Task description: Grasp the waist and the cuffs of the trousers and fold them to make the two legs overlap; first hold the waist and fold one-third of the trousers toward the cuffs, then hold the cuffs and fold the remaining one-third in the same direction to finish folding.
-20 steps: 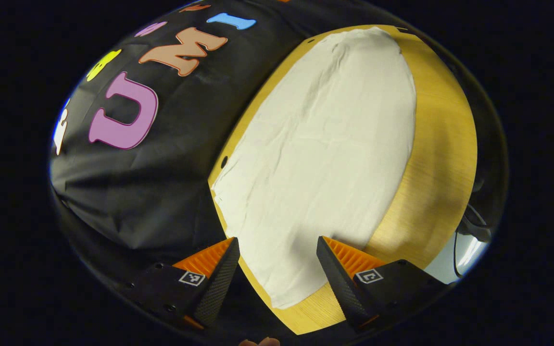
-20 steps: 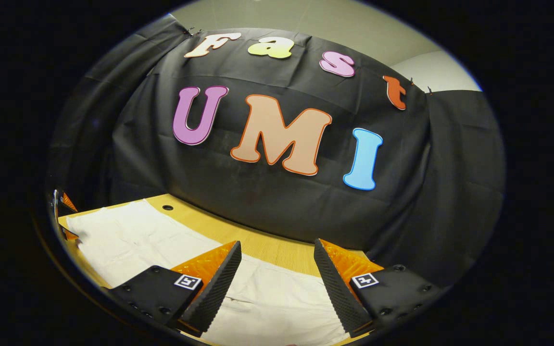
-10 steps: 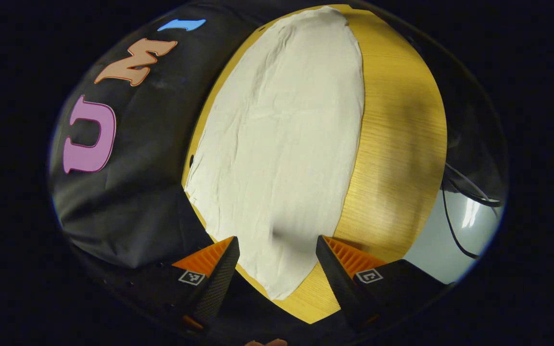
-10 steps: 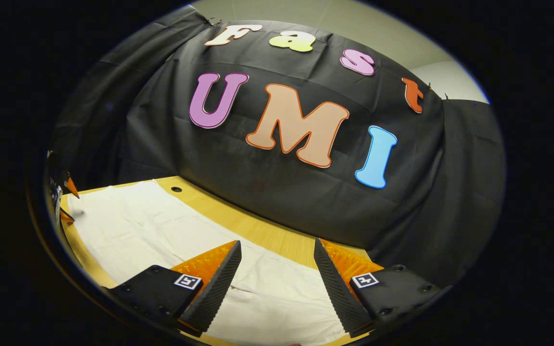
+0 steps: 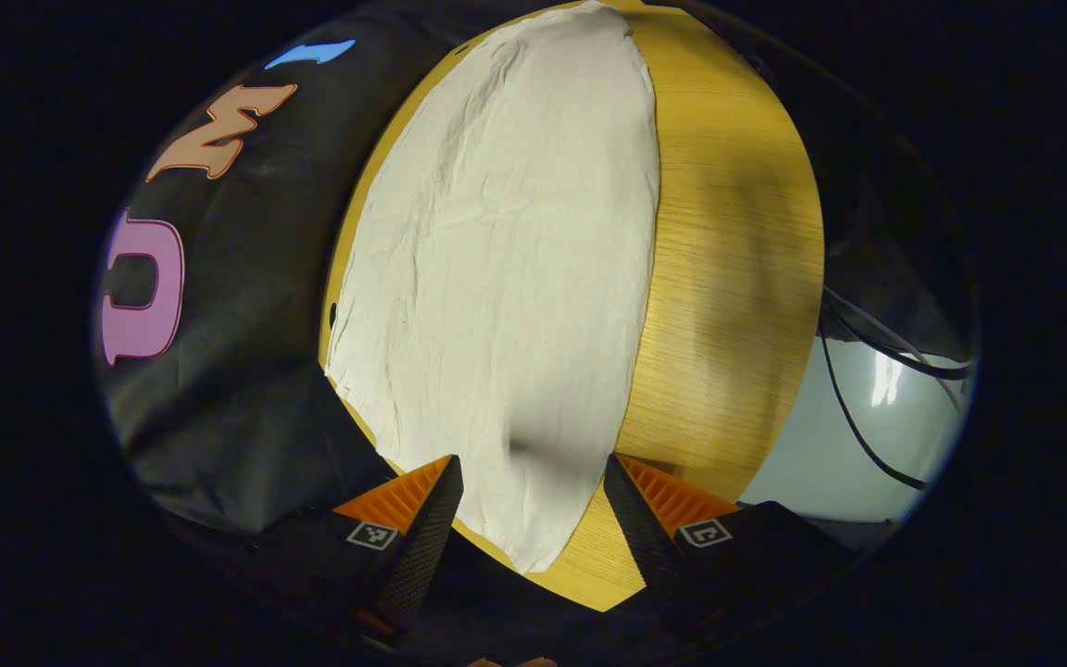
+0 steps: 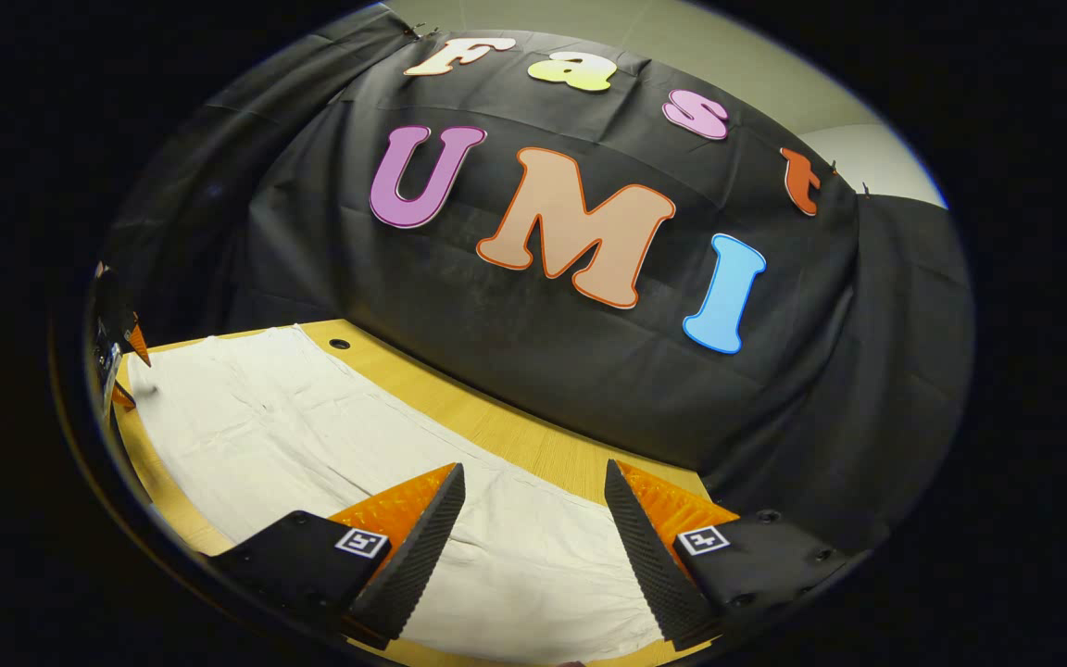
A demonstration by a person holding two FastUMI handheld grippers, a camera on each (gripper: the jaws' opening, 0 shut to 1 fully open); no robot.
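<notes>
Cream-white trousers (image 5: pixel 506 278) lie flat and lengthwise on a wooden table (image 5: pixel 728 269). In the left gripper view my left gripper (image 5: pixel 529 514) hovers open over the near end of the cloth, with nothing between its fingers. In the right gripper view the same trousers (image 6: pixel 311 445) stretch away to the left, and my right gripper (image 6: pixel 533 528) stands open above their other end. The left gripper (image 6: pixel 126 371) also shows far off at the left edge of that view, by the trousers' far end.
The black booth wall (image 6: pixel 543 371) runs close along the table's far edge. A small hole (image 6: pixel 340 344) sits in the tabletop near the wall. Cables (image 5: pixel 867 371) hang over a pale floor beyond the table's open side. Bare wood lies beside the trousers.
The left gripper has swung and tilted, so the trousers now run nearly straight ahead of it. The right gripper has lowered slightly over the cloth. Both stayed open.
</notes>
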